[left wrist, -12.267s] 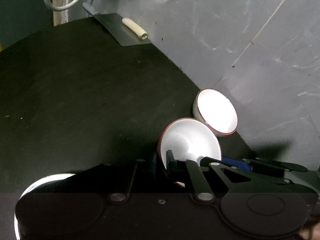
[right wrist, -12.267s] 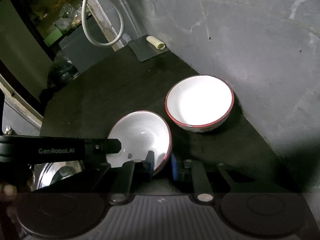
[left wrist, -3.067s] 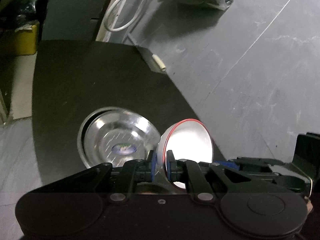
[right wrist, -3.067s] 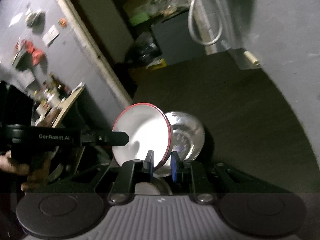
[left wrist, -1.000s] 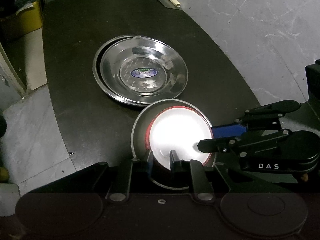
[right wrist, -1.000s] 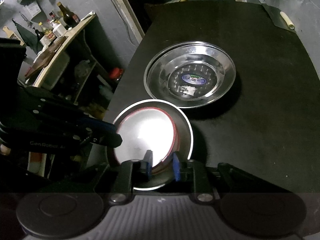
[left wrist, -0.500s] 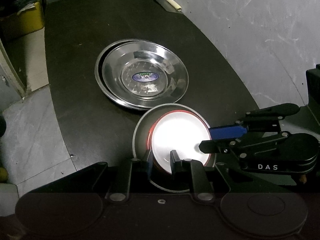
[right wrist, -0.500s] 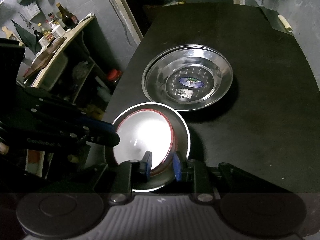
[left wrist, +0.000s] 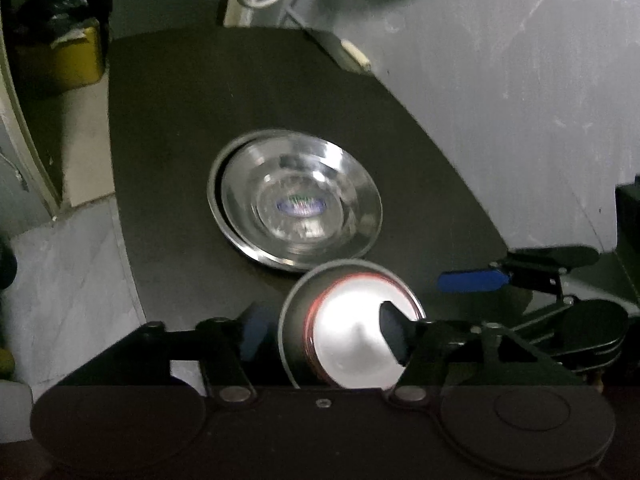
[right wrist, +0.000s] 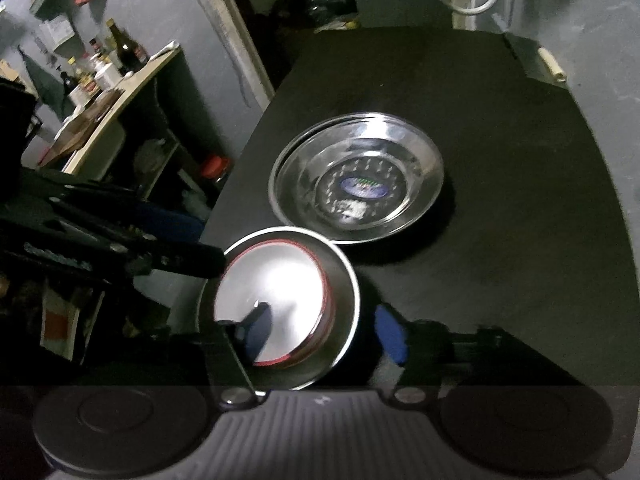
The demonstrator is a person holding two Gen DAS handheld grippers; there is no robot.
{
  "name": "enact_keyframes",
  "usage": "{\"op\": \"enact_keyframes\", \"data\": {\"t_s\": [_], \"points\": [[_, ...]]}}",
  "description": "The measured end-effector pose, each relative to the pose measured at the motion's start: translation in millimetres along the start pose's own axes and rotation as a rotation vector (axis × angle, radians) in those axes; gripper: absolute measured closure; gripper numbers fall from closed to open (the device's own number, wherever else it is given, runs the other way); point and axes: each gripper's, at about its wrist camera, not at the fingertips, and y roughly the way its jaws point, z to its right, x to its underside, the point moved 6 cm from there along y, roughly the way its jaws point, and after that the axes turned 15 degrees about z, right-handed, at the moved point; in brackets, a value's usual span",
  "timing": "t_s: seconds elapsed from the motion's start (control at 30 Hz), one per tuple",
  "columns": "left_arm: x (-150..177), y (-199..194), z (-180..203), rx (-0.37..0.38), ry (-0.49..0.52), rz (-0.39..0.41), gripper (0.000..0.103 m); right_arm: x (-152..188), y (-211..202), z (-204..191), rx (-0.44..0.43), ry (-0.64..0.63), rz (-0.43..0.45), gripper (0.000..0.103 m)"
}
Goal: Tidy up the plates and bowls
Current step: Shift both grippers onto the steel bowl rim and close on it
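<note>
A white bowl with a red rim (left wrist: 352, 332) sits nested inside a steel bowl (left wrist: 292, 320) at the near edge of the dark table; it also shows in the right wrist view (right wrist: 276, 292), inside the steel bowl (right wrist: 344, 308). My left gripper (left wrist: 324, 336) is open, its fingers spread on either side of the bowls. My right gripper (right wrist: 320, 336) is open too, one finger over the white bowl, the other outside the steel rim. Stacked steel plates (left wrist: 296, 200) lie behind the bowls, also in the right wrist view (right wrist: 356, 176).
The dark oval table (right wrist: 500, 128) ends just left of the bowls, with floor below (left wrist: 72, 264). A grey wall (left wrist: 520, 100) runs along the right. A small pale object (right wrist: 552, 66) lies at the table's far corner. A cluttered shelf with bottles (right wrist: 104, 68) stands to the left.
Both grippers have opened and let go of the white bowl's rim. The bowl now rests in the steel bowl. Both cameras have tilted up and pulled back slightly.
</note>
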Motion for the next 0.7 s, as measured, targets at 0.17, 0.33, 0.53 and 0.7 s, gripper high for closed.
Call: {"op": "enact_keyframes", "data": {"t_s": [0.17, 0.33, 0.53, 0.7], "points": [[-6, -1, -10, -0.038, -0.011, 0.034, 0.016, -5, -5, 9, 0.026, 0.032, 0.033, 0.026], [-9, -2, -23, -0.081, -0.009, 0.037, 0.004, -9, -9, 19, 0.049, 0.056, 0.065, 0.010], [-10, -5, -36, -0.103, -0.039, 0.042, 0.001, -11, -10, 27, 0.075, 0.076, 0.082, 0.000], [-5, -6, -43, -0.111, -0.046, 0.045, 0.001, -11, -6, 31, 0.118, 0.056, 0.077, 0.000]]}}
